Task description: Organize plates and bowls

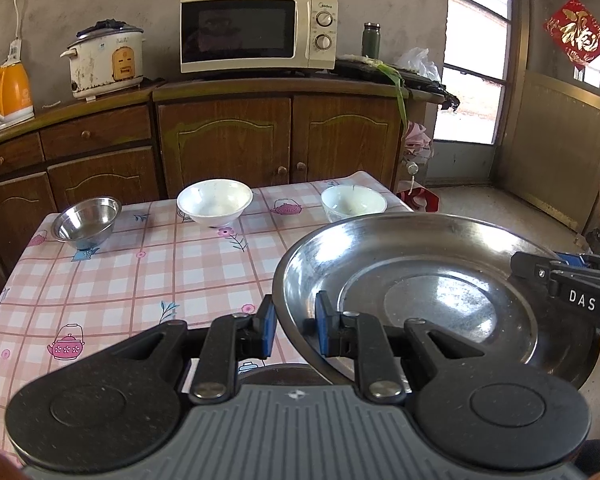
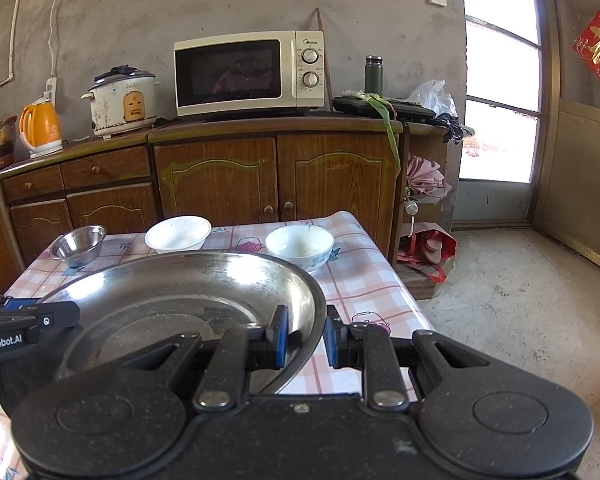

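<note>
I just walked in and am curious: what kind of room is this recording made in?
Most likely a plain home kitchen. A microwave, a rice cooker and an orange kettle stand on wooden cabinets, and bowls sit on a table with a checked cloth.

One large round stainless-steel plate (image 1: 440,280), one small stainless-steel bowl (image 1: 87,222) and two white ceramic bowls, a wider one (image 1: 215,202) and one with a blue pattern (image 2: 300,245), are at the checked surface (image 1: 140,280). Behind: one cream microwave (image 1: 258,32), one white rice cooker (image 1: 106,60), one orange kettle (image 1: 10,94), one dark green flask (image 1: 371,40).
</note>
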A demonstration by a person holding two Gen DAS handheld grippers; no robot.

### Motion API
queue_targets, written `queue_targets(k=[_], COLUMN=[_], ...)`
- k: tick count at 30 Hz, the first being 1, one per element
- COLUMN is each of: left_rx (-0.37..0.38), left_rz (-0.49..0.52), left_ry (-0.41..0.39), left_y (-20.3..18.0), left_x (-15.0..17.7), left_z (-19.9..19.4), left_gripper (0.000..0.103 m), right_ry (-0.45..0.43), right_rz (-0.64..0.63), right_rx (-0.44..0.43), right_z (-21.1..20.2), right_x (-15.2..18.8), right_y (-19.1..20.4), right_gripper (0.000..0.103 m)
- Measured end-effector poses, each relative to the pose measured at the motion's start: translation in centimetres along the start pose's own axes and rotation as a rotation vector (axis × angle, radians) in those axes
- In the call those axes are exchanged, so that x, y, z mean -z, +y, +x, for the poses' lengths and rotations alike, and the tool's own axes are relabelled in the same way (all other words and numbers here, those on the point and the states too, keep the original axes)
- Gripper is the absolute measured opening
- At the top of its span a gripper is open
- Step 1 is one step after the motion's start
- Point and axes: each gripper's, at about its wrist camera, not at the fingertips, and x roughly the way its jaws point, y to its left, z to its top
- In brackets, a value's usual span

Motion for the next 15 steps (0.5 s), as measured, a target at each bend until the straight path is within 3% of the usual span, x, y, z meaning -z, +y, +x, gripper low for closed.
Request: queue_targets(k=[15], left_rx=[-0.014], left_rz=[-0.018], left_ry=[0.019], left_y=[0.87], left_x=[0.81], left_z=[-0.09], left_gripper=[0.020], right_ry=[0.021], right_rz=[-0.011], right_rx=[-0.019], right_z=[0.20], right_x=[0.80], right_y=[0.94], right_gripper=[0.025])
